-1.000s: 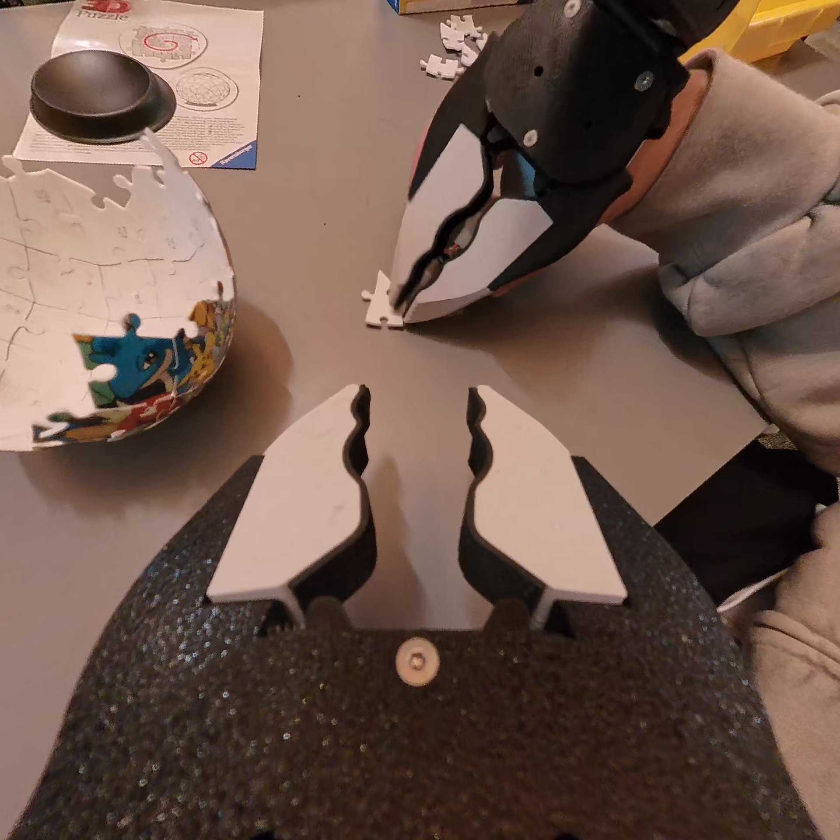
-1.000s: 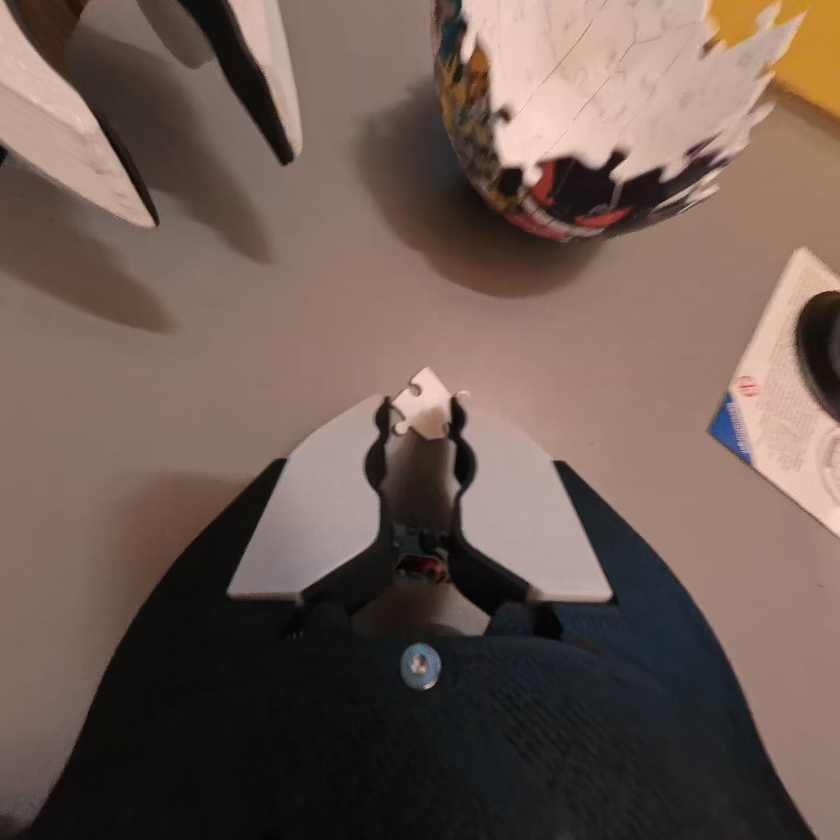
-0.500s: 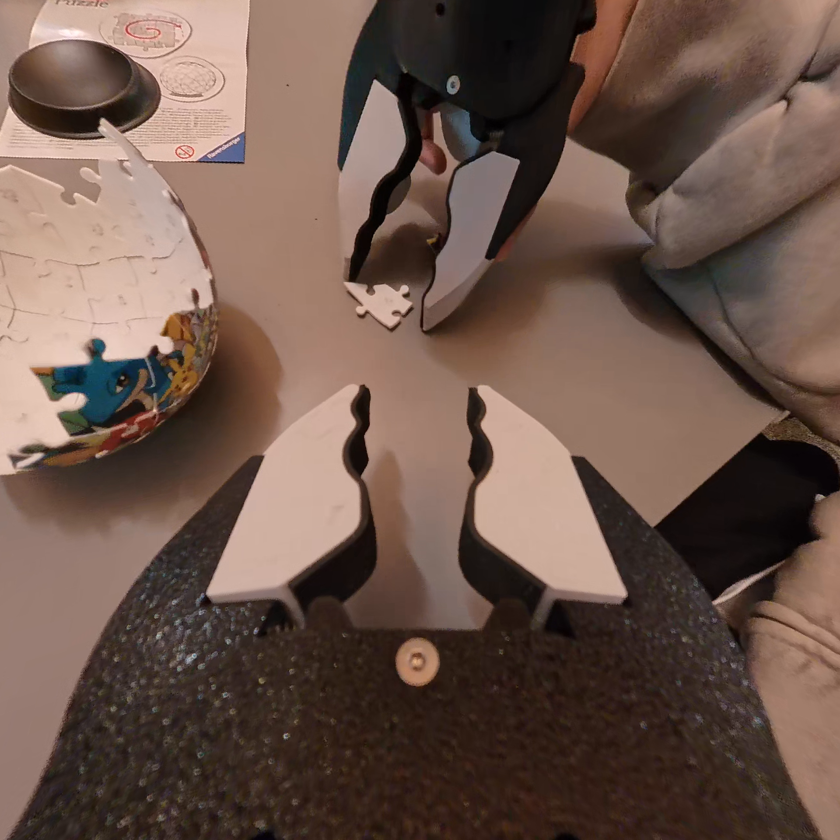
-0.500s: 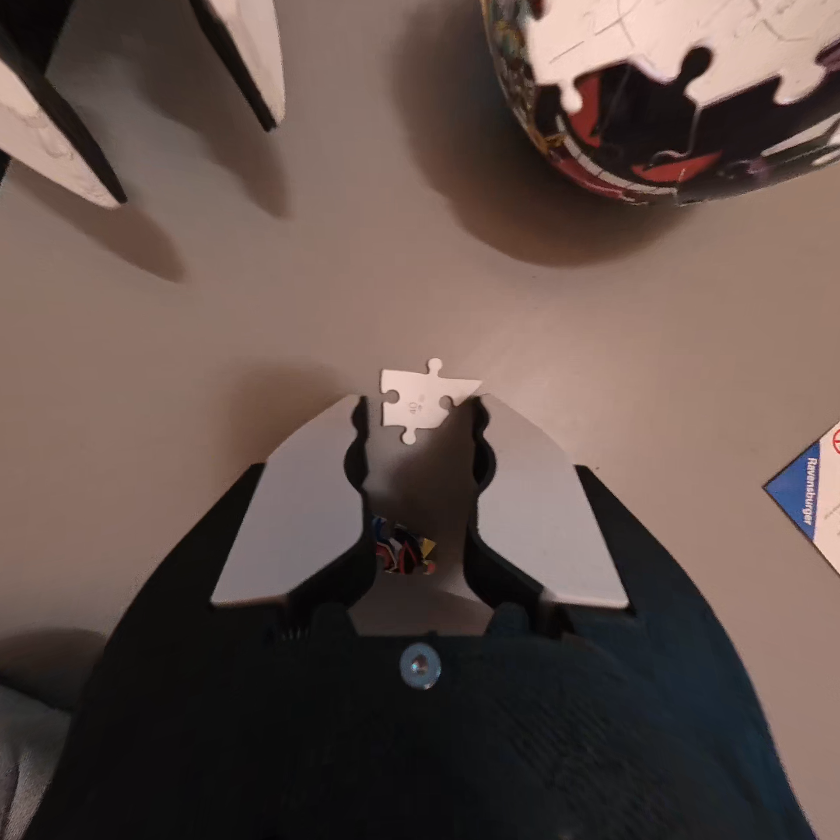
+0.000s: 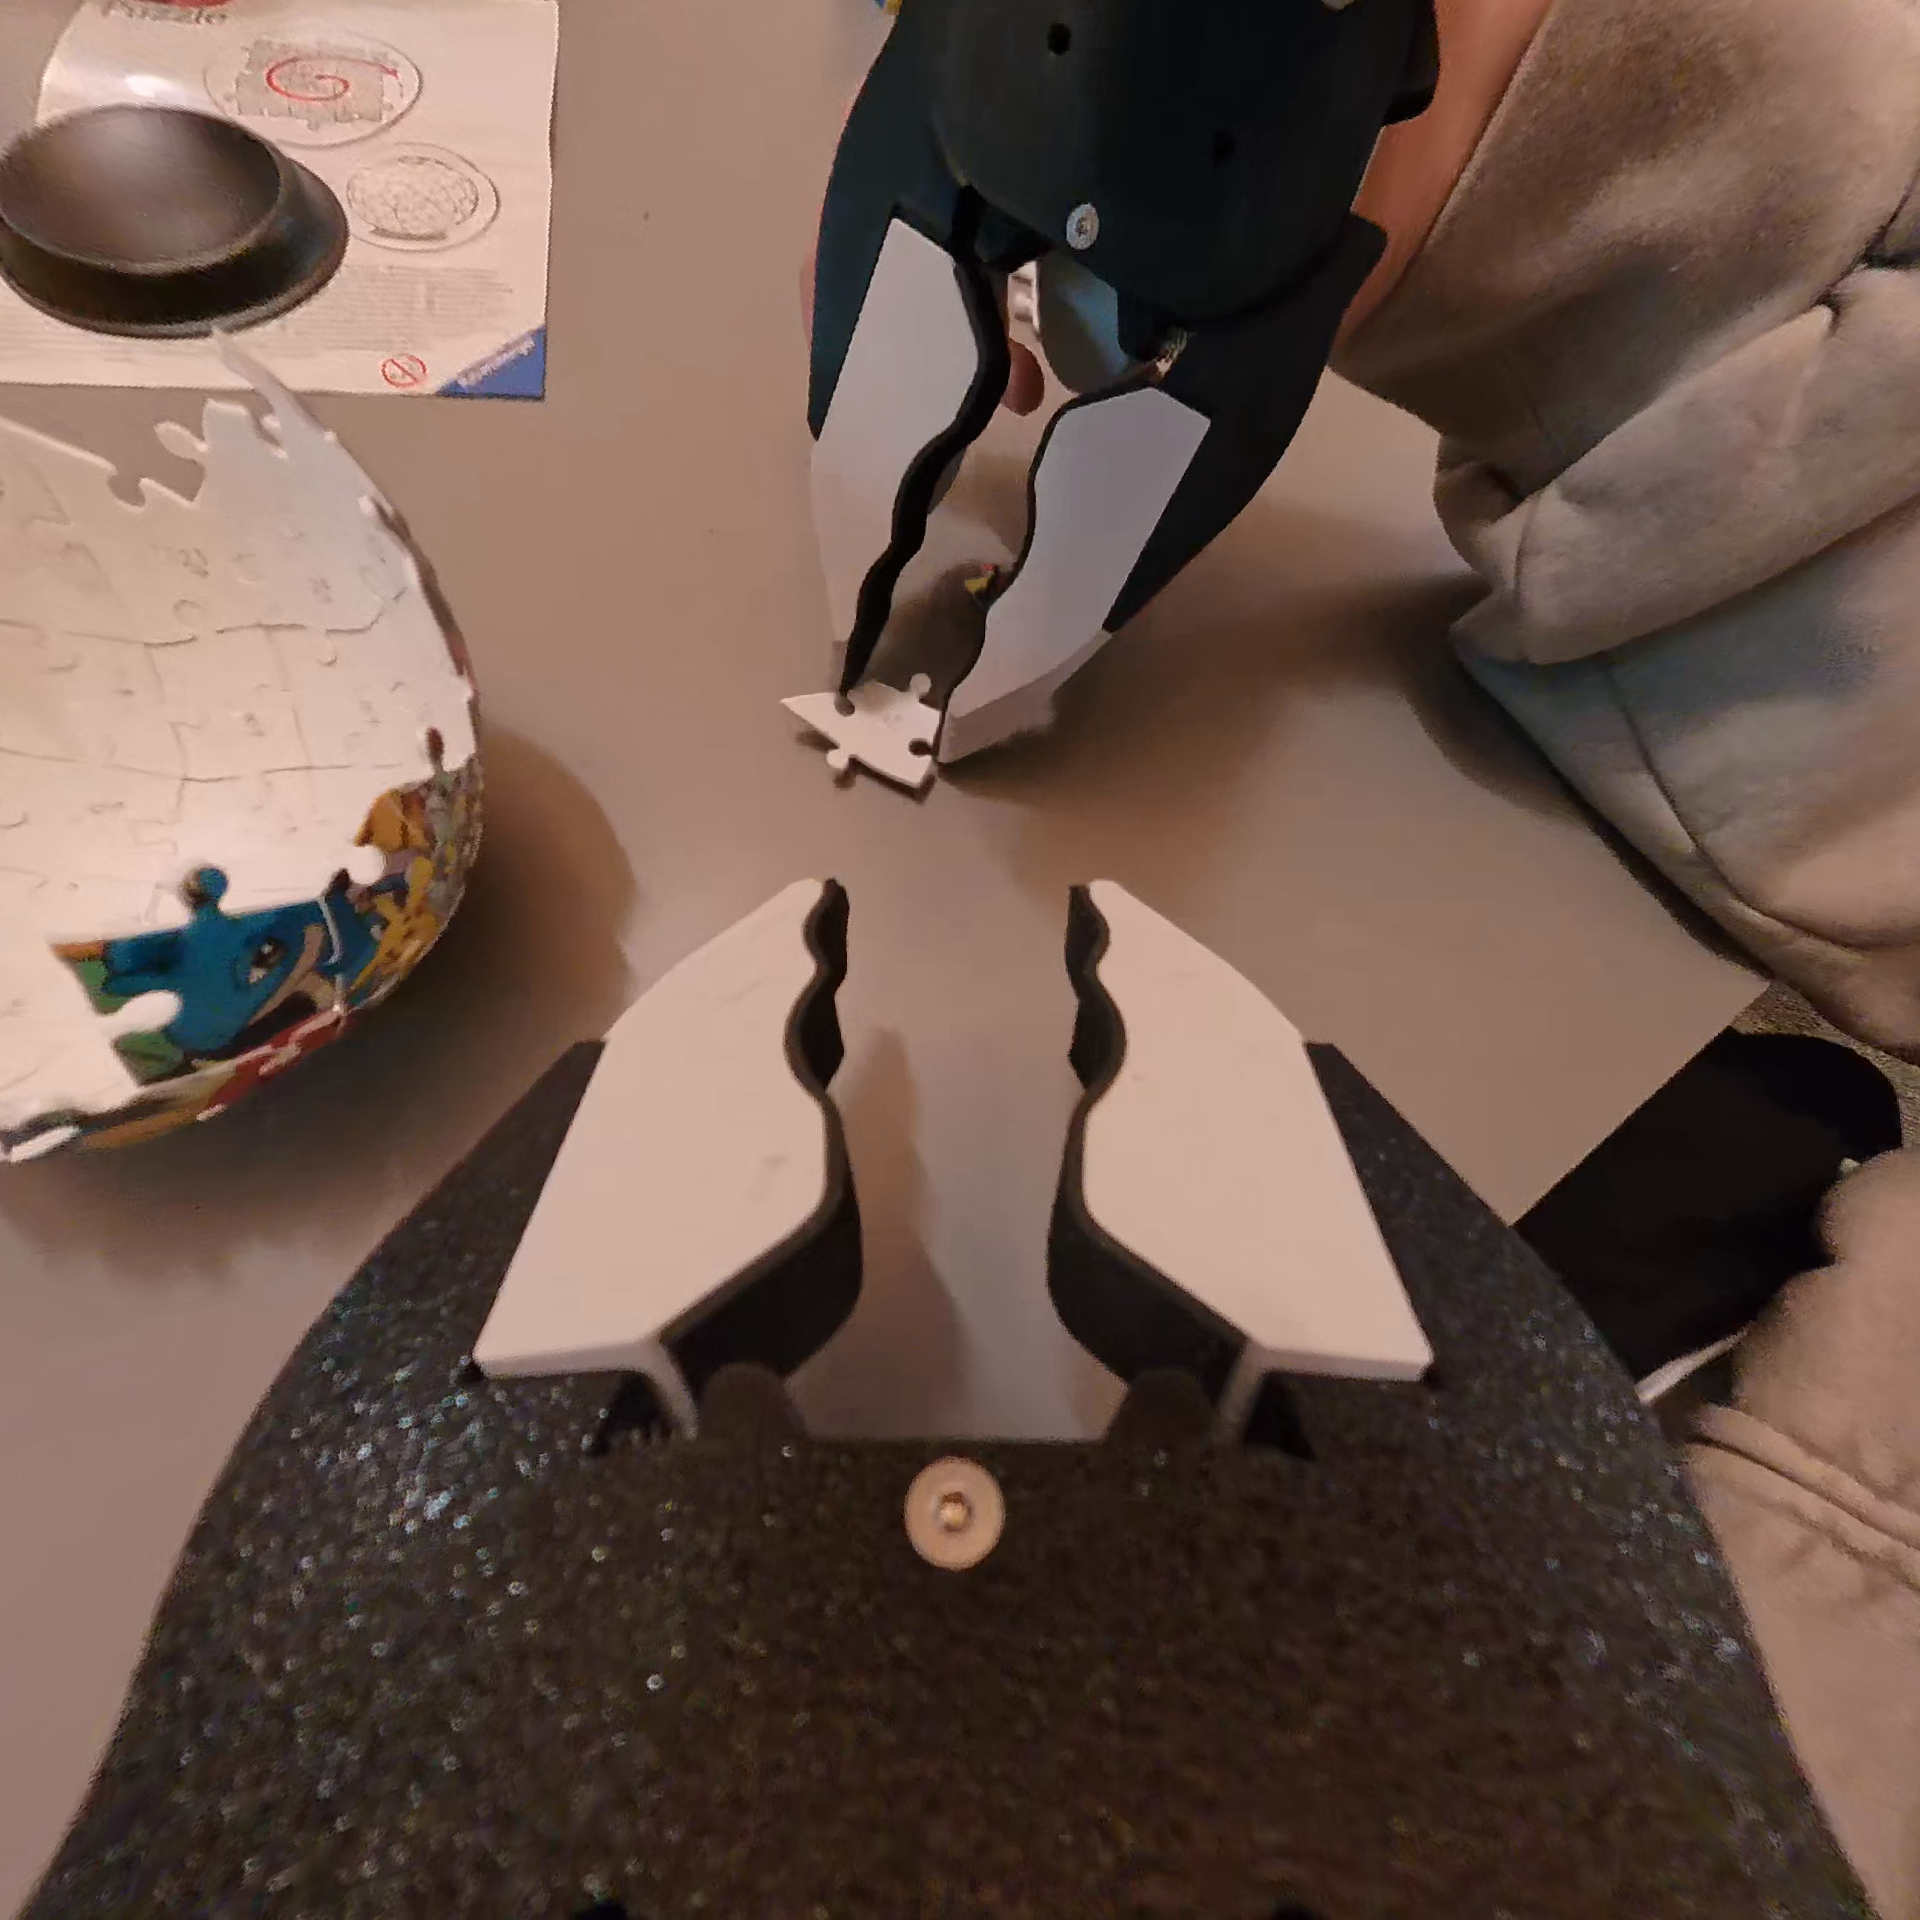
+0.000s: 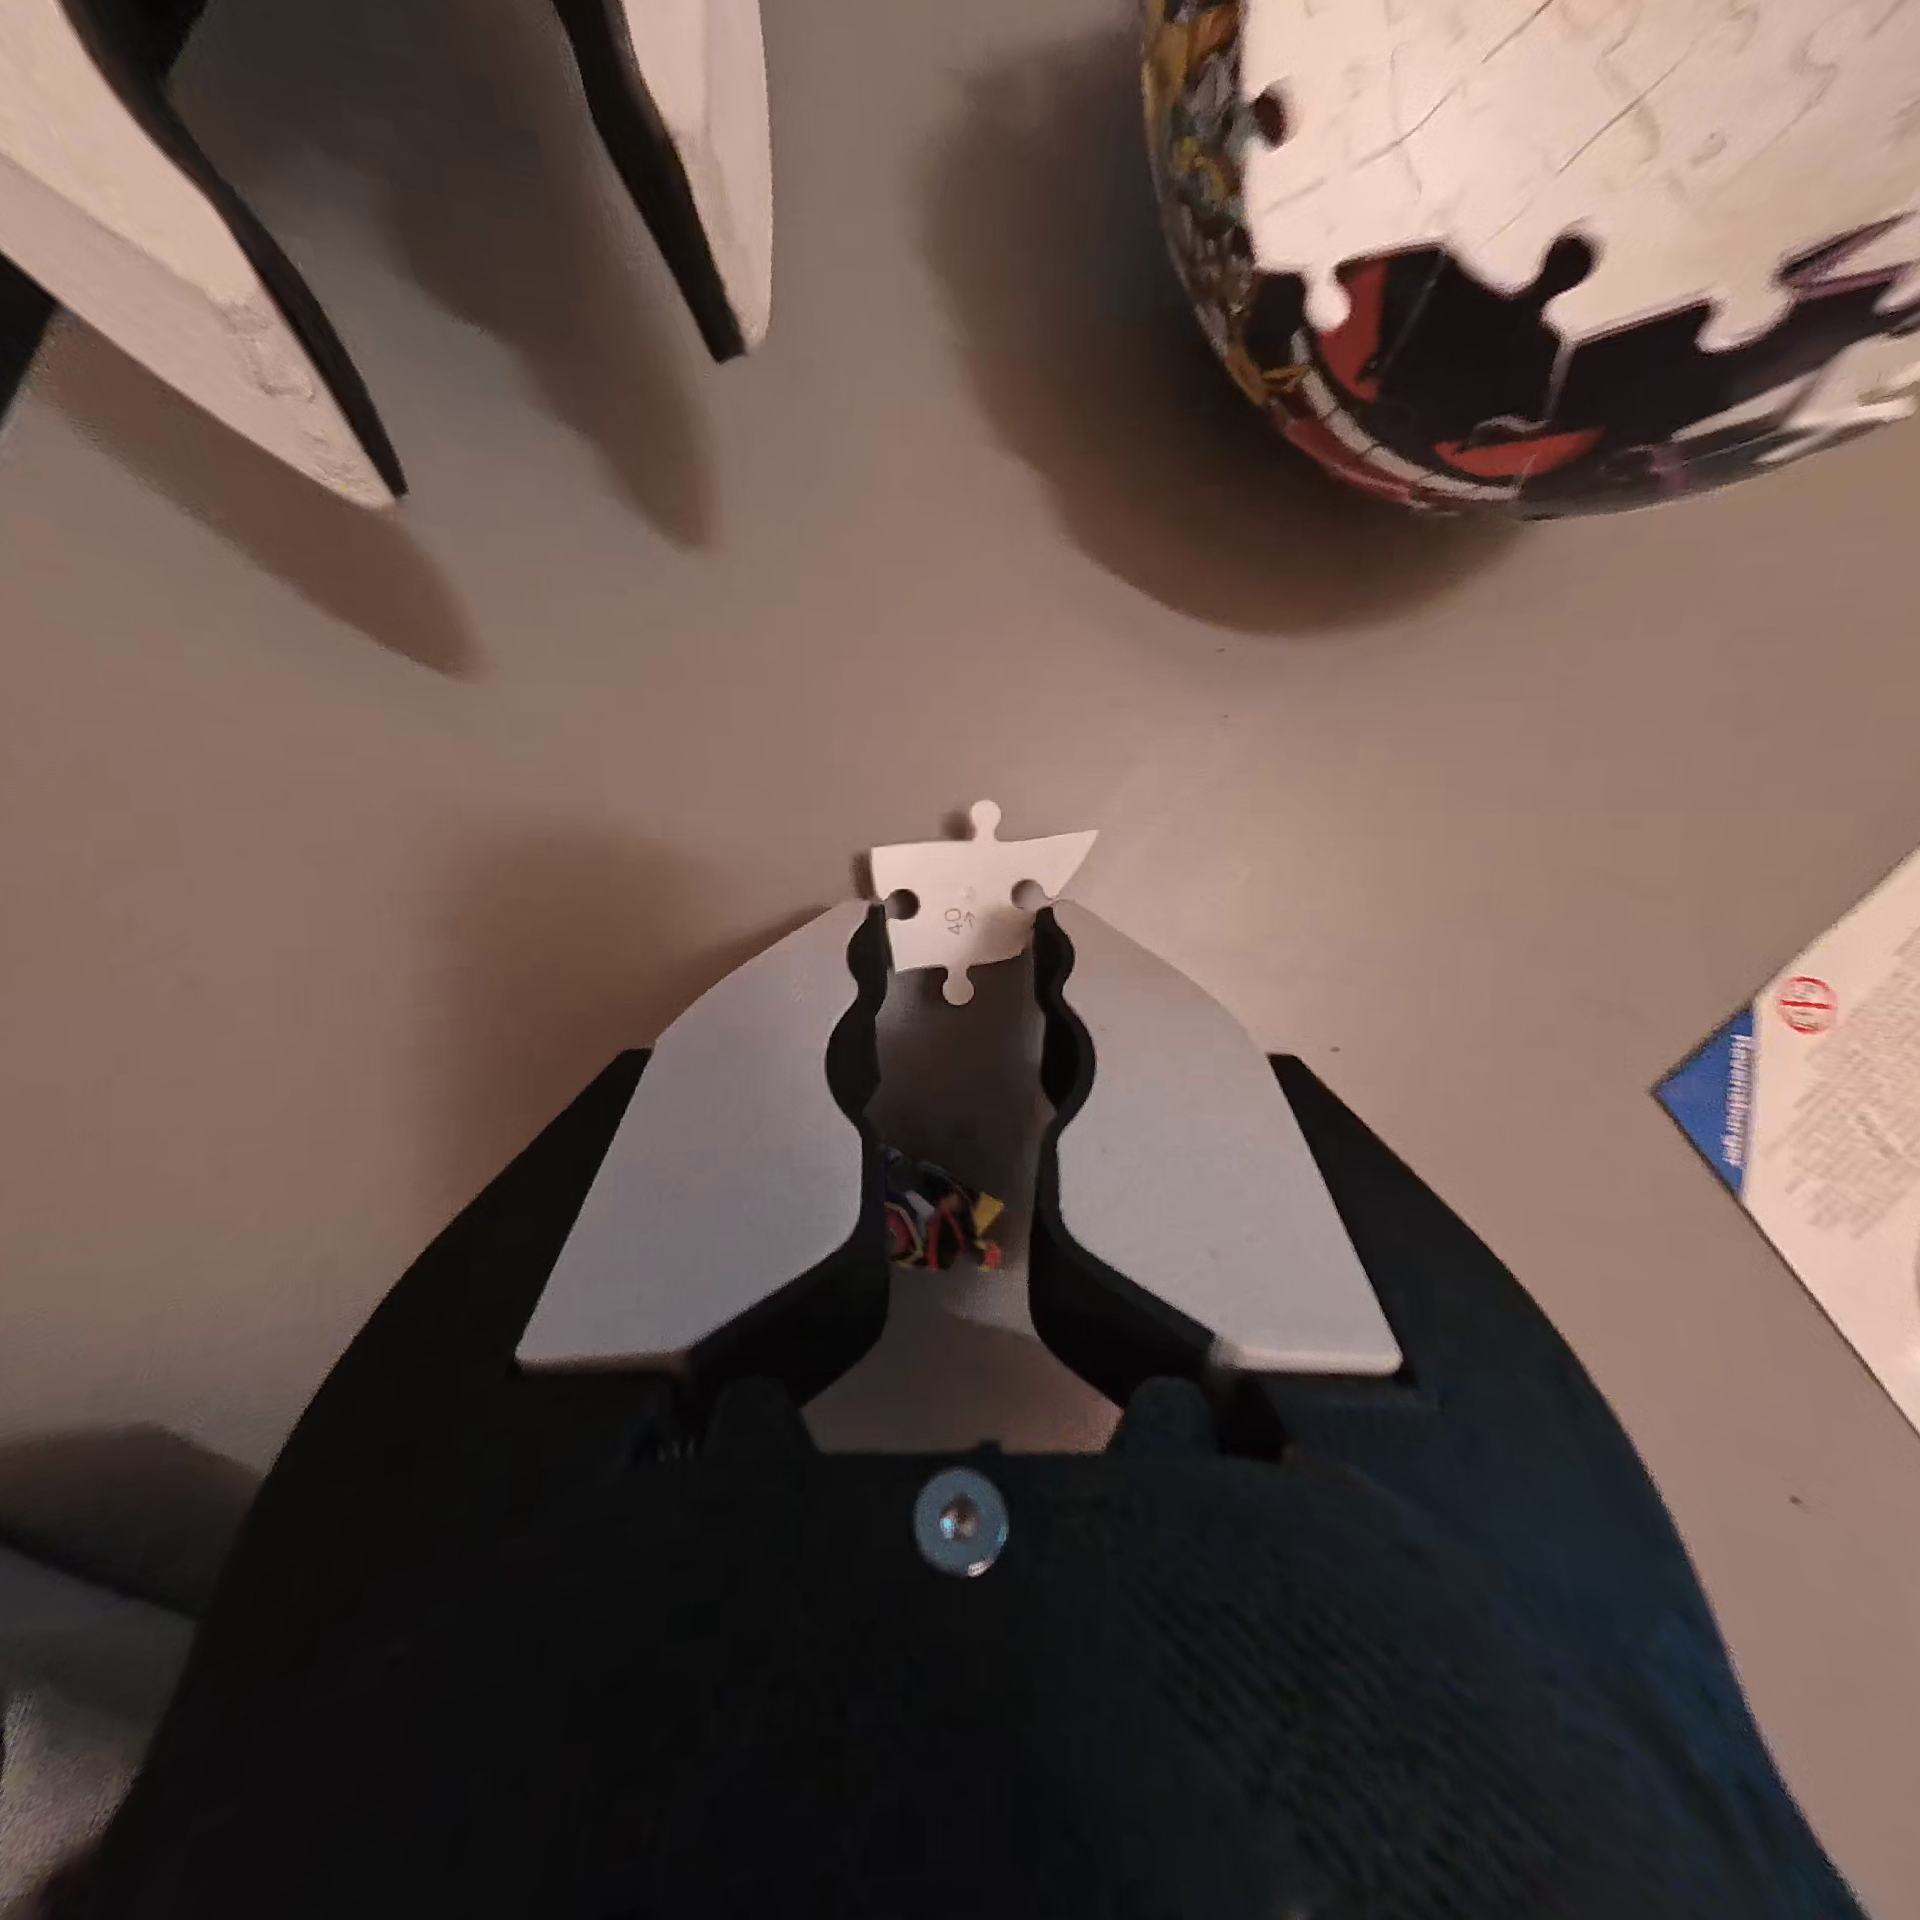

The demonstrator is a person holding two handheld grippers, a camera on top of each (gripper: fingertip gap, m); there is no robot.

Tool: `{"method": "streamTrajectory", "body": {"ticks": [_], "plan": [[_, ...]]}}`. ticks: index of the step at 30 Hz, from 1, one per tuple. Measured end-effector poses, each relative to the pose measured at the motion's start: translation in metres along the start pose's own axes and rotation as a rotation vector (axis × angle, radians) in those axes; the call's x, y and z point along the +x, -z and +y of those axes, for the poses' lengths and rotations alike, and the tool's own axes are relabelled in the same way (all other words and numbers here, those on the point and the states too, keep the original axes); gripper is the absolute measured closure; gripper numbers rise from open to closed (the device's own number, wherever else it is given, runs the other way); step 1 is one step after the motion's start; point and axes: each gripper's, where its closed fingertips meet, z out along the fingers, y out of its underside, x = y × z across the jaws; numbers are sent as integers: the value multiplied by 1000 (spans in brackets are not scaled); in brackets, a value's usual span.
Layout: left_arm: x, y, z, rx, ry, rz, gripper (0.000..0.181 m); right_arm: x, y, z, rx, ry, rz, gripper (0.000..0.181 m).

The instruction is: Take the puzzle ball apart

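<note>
The puzzle ball (image 5: 208,675) is a half-open shell, white inside and colourful outside, lying on the grey table (image 5: 1247,831) at the left; it also shows in the right wrist view (image 6: 1507,156). One loose white puzzle piece (image 5: 878,732) lies flat on the table. My right gripper (image 5: 896,727) points down at it, and in its own view (image 6: 958,914) the fingertips pinch the piece (image 6: 977,883) at its side notches. My left gripper (image 5: 951,894) is open and empty, just short of the piece, and shows top left in the right wrist view (image 6: 556,416).
A black round stand (image 5: 156,218) sits on a printed leaflet (image 5: 447,208) at the back left; the leaflet's corner shows in the right wrist view (image 6: 1849,1122). A person's grey sleeve (image 5: 1662,520) fills the right side. The table's edge (image 5: 1662,1091) runs close on the right.
The right gripper set the piece flat on the table and opened, and now its fingers have narrowed onto it again. The left gripper stayed open and barely moved.
</note>
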Motion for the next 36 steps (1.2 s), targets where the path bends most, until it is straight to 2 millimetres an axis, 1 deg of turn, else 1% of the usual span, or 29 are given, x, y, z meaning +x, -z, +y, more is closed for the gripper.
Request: {"method": "streamTrajectory", "body": {"ticks": [1,3,4,6,9,12,16,17,19,20,22,23,24,25,29,30,32,34,36], "plan": [[0,2,-3,13,-8,-6,142,3,6,-4,34,4,19,154],[0,10,-13,49,-19,-21,143,15,24,-19,137,26,111,154],[-2,16,-19,77,-21,-35,144,20,34,-30,203,43,155,154],[-5,31,-37,148,-16,-52,147,39,59,-59,366,100,347,154],[-16,55,-66,235,19,-87,146,54,90,-97,546,138,573,154],[-33,68,-85,245,52,-115,140,53,101,-121,610,166,689,154],[-48,72,-105,265,113,-83,142,45,109,-144,643,202,775,154],[-49,72,-108,269,153,-50,142,44,113,-147,648,210,812,154],[-42,71,-115,287,229,61,145,41,114,-153,655,222,831,154],[-40,70,-117,290,258,100,150,38,115,-157,668,228,837,154],[-38,70,-122,307,289,152,156,36,111,-158,648,251,838,154],[-39,71,-125,324,299,161,161,34,108,-159,647,257,828,154],[-42,72,-126,333,304,162,171,35,108,-160,649,257,839,154],[-44,72,-126,332,307,158,176,35,108,-160,643,260,846,154],[-50,69,-121,282,264,132,180,35,105,-159,620,265,832,154],[-52,68,-120,261,237,128,180,35,102,-157,605,275,816,156],[-62,66,-112,160,197,86,180,35,102,-151,594,258,771,150],[-74,69,-105,28,120,44,180,41,116,-146,646,202,753,150],[-82,73,-100,-147,11,12,180,41,122,-145,689,144,627,159]]}}
